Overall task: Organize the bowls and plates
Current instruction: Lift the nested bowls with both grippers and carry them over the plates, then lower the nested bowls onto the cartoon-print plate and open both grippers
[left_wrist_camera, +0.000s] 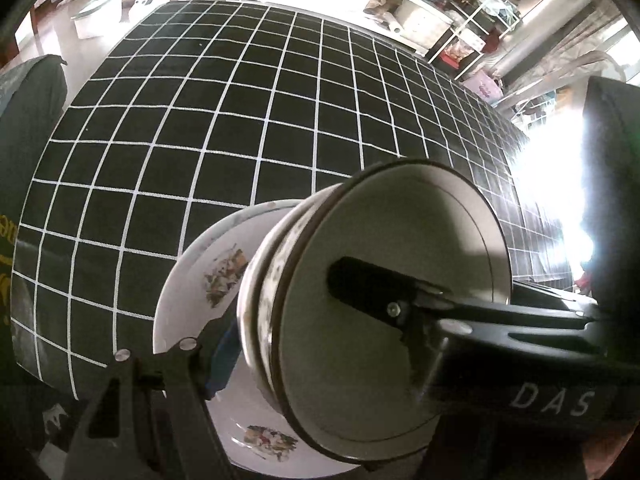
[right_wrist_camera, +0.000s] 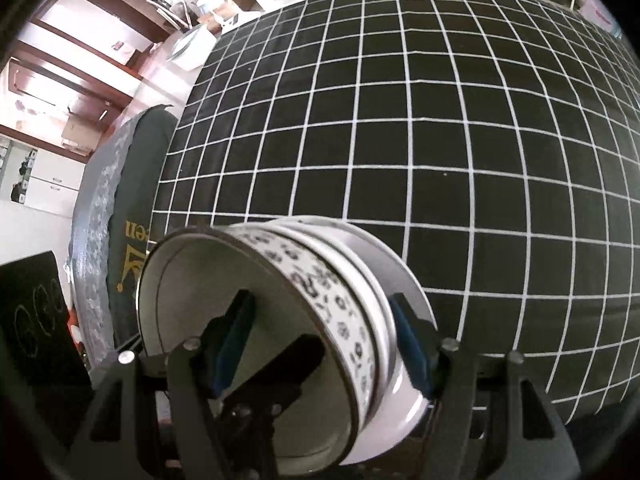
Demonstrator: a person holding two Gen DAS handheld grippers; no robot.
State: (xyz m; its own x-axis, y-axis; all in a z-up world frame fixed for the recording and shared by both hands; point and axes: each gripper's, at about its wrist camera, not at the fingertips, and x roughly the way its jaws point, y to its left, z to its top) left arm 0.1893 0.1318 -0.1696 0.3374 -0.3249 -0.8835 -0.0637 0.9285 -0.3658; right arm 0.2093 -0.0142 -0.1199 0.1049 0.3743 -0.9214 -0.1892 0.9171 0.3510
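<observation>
Black gridded tabletop (left_wrist_camera: pixel 240 120), cluttered shelves (left_wrist_camera: pixel 460 20) beyond

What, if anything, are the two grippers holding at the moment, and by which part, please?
Both hold one stack of bowls and plates: the left gripper and the right gripper each clamp across the stack, one finger inside the top bowl, the other under the bottom plate.

The table (left_wrist_camera: pixel 240 112) is covered by a black cloth (right_wrist_camera: pixel 440 128) printed with a white square grid. The cloth lies flat and reaches every visible table edge. Whether the white plate (left_wrist_camera: pixel 192 276) with flower prints rests on the cloth cannot be told.
</observation>
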